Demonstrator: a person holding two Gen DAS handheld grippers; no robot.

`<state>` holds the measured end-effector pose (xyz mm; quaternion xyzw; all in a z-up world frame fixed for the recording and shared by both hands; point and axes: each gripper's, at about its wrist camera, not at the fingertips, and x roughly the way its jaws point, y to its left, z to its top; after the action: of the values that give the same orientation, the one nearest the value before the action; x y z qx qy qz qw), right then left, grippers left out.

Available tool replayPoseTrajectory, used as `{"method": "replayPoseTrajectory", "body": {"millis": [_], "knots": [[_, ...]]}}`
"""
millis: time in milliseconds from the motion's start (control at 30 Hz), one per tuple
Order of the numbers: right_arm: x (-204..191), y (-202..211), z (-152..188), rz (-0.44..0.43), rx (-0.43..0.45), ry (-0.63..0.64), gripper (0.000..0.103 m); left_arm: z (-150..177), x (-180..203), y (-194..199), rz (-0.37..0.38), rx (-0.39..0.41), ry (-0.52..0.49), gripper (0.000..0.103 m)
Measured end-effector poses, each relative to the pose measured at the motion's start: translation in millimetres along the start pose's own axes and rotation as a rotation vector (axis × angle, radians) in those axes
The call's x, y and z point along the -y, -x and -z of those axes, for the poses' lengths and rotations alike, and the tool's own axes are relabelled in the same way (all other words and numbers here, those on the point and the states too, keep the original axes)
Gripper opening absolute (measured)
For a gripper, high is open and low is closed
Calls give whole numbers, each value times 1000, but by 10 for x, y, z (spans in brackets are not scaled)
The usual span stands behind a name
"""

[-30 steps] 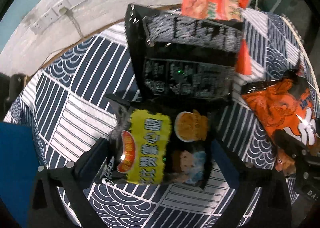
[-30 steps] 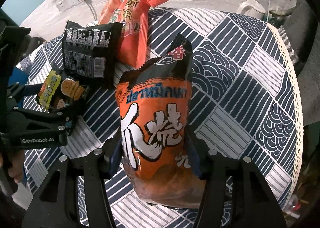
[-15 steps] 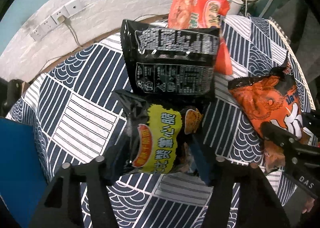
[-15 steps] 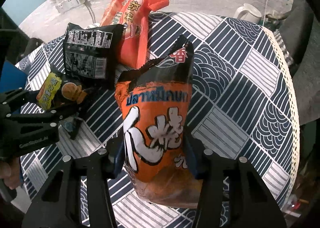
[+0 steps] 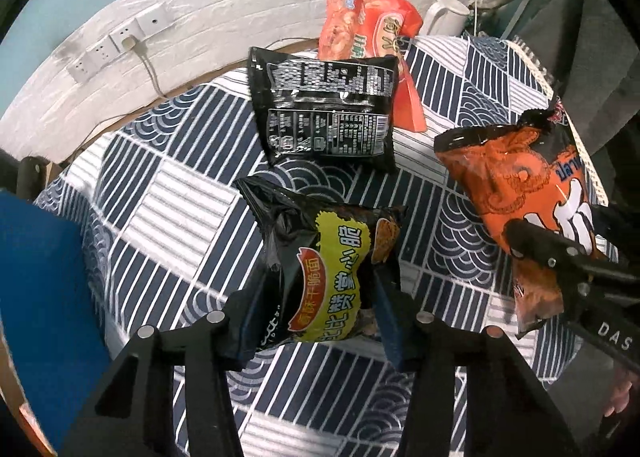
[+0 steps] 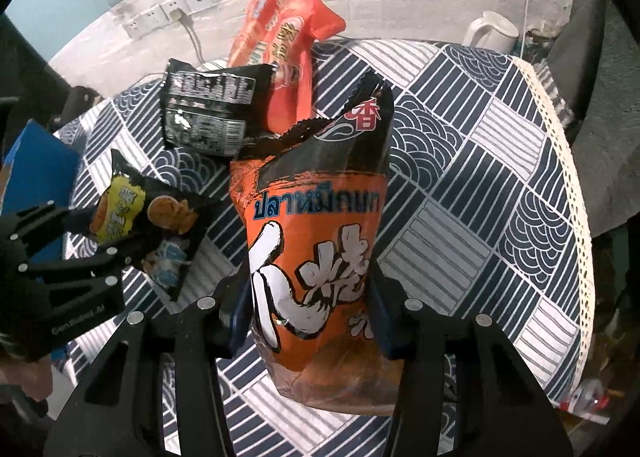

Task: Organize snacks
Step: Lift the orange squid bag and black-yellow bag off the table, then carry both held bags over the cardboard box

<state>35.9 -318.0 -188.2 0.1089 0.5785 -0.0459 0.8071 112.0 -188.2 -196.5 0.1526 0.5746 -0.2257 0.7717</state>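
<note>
Holding, left gripper (image 5: pixel 316 297): fingers clamped on yellow-black snack bag (image 5: pixel 328 269)
Right gripper (image 6: pixel 308 297): fingers clamped on orange snack bag (image 6: pixel 316 225)

Both fisheye views are dim and cool-toned, with black vignetted corners and straight lines bowed near the edges. Soft glare glints on the glossy black snack packet (image 5: pixel 324 113) and the orange bag (image 6: pixel 316 241). Shadows are faint; focus stays fairly sharp.
</note>
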Motion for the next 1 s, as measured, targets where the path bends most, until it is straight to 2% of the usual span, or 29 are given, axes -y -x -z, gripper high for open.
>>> {"method": "replayPoseTrajectory", "body": {"millis": [467, 767, 1000], "knots": [[-393, 601, 51, 4, 102, 61, 48, 316, -239, 751, -113, 133, 50, 50], [-703, 970, 49, -52, 161, 88, 48, 538, -486, 1249, -125, 206, 98, 50], [-1026, 1152, 57, -86, 189, 133, 48, 697, -710, 1496, -130, 243, 141, 50]]}}
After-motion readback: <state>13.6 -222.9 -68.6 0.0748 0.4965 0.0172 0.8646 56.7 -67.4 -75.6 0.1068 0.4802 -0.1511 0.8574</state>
